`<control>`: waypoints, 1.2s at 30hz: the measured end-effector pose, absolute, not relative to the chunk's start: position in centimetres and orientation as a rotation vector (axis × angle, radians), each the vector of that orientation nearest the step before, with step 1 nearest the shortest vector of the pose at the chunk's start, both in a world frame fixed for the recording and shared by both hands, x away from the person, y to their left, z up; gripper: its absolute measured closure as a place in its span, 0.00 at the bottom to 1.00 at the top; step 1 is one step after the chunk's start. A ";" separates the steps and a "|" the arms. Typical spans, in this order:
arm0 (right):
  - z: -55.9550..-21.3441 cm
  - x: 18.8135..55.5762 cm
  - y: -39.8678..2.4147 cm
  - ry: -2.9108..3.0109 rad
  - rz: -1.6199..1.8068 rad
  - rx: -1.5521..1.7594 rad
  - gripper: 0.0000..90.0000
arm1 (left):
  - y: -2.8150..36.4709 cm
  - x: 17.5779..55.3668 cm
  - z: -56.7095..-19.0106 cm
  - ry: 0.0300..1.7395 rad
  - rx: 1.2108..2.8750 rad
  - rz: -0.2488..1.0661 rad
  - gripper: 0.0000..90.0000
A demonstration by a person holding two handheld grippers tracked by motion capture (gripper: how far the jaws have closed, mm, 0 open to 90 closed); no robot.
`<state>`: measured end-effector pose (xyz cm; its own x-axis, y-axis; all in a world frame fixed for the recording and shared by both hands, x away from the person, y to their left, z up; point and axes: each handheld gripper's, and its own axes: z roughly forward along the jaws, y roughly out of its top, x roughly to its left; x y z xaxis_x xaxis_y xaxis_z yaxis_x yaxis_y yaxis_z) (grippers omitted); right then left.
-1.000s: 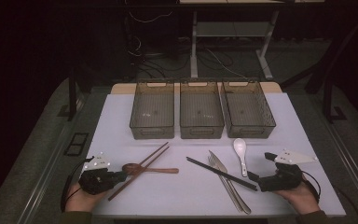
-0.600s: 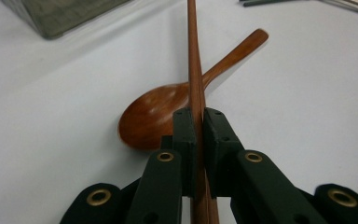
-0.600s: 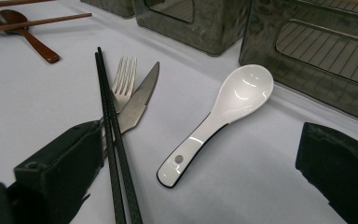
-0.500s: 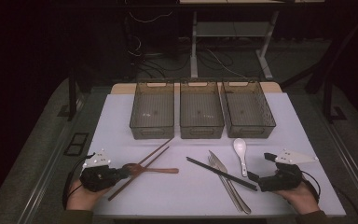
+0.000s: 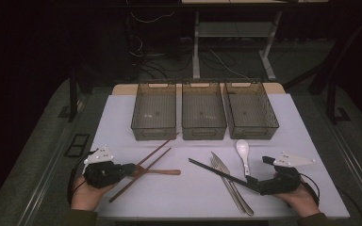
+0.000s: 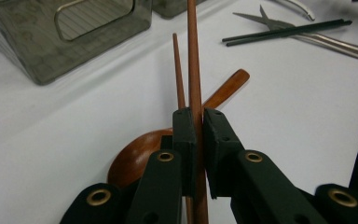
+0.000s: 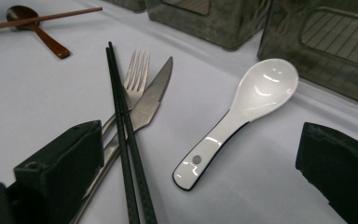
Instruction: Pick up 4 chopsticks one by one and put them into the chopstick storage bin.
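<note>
At the table's front left, my left gripper (image 5: 133, 169) (image 6: 199, 126) is shut on one brown wooden chopstick (image 6: 193, 70). The second wooden chopstick (image 6: 178, 70) lies just beside it, across a wooden spoon (image 5: 162, 172) (image 6: 140, 154). At the front right, my right gripper (image 5: 259, 172) (image 7: 196, 140) rests open on the table. Its jaws stand wide apart on either side of the black chopsticks (image 7: 121, 121) (image 5: 217, 172), a fork (image 7: 137, 74), a knife (image 7: 151, 100) and the handle of a white spoon (image 7: 261, 88) (image 5: 242, 150). Neither jaw presses on any of them.
Three smoky plastic bins (image 5: 153, 133) (image 5: 203, 132) (image 5: 252, 132) stand side by side at the back of the white table (image 5: 292, 141). Each hand rests near the front edge. Table legs and cables lie on the dark floor beyond.
</note>
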<state>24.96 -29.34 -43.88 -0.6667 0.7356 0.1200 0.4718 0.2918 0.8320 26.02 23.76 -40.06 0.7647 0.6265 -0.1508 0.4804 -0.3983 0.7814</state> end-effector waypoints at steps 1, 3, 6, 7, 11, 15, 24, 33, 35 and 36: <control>-43.9 25.0 -29.3 2.285 1.315 1.104 0.01 | 23.7 26.1 -40.0 0.829 2.064 0.210 0.92; -44.0 25.1 -29.2 2.290 1.317 1.114 0.01 | 23.7 26.2 -39.8 0.824 2.057 0.216 0.92; -44.1 25.1 -29.2 2.293 1.312 1.123 0.01 | 23.6 26.4 -39.7 0.824 2.049 0.219 0.92; -44.2 25.1 -29.2 2.294 1.312 1.123 0.01 | 23.5 26.5 -39.7 0.825 2.048 0.216 0.92; -44.2 25.1 -29.2 2.295 1.313 1.122 0.01 | 23.1 26.9 -39.4 0.831 2.038 0.217 0.92; -44.2 25.1 -29.3 2.294 1.314 1.123 0.01 | 22.7 27.2 -39.1 0.840 2.019 0.223 0.92; -44.2 25.0 -29.3 2.294 1.317 1.120 0.01 | 21.8 28.5 -38.4 0.847 2.015 0.232 0.92; -44.1 25.0 -29.3 2.290 1.319 1.121 0.01 | 21.3 30.0 -38.0 0.859 1.997 0.246 0.92; -44.1 25.0 -29.3 2.287 1.320 1.123 0.01 | 21.2 30.3 -37.8 0.859 1.989 0.252 0.92; -44.1 25.0 -29.3 2.287 1.320 1.122 0.01 | 21.1 30.5 -37.7 0.856 1.985 0.255 0.92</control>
<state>25.02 -29.30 -44.13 -0.6627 0.7359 0.1388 0.4882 0.2840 0.8252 30.49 21.10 -37.75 0.7358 0.6591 -0.1558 0.4669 -0.3270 0.8217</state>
